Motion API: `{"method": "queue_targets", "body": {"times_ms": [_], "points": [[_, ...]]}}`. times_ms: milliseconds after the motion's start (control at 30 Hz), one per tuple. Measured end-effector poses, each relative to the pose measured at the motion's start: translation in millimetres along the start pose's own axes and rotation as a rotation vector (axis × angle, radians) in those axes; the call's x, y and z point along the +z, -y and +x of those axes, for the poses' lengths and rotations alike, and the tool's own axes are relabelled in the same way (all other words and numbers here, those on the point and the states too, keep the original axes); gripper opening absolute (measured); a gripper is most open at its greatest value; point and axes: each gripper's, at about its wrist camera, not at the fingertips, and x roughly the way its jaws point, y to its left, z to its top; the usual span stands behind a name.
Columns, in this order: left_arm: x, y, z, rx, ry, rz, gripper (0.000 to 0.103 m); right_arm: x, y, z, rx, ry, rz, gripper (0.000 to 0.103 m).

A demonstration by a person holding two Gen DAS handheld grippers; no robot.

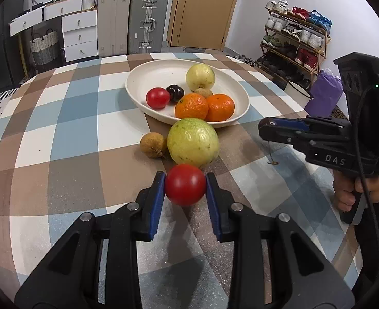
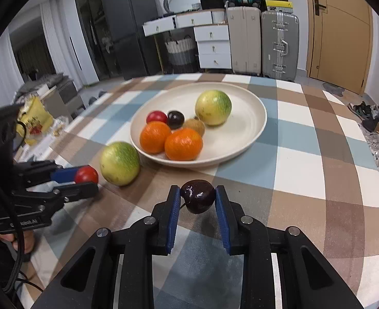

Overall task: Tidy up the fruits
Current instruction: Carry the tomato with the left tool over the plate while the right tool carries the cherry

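Left tongs (image 1: pixel 185 184): clamped on red tomato (image 1: pixel 185 185), just above tabletop (image 1: pixel 60 141).
Right tongs (image 2: pixel 198 199): clamped on dark plum (image 2: pixel 198 199).

Checked tablecloth table (image 1: pixel 68 118) w/ fruit
White plate (image 1: pixel 148 77) sits mid-table; big green fruit (image 1: pixel 193 143) touches its near rim, small brown fruit (image 1: pixel 153 145) just beside it, both on cloth.
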Motion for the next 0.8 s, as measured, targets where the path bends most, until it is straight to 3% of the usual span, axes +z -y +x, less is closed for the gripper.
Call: {"method": "queue_targets", "body": {"times_ms": [300,533,800], "points": [[7.4,-0.3,-10.5,0.022,0.049,-0.016,0.028,5.5,5.9,-20.3,0.011,0.089,0.036,0.028],[20.7,1.4,-20.7,0.079,0.097,-0.013,0.028,8.4,11.4,-30.3,0.055,0.118,0.063,0.028],[40.7,1.9,-37.4,0.089,0.147,-0.031,0.028,17.2,9.6,-44.1,0.07,0.159,0.059,0.028]]}}
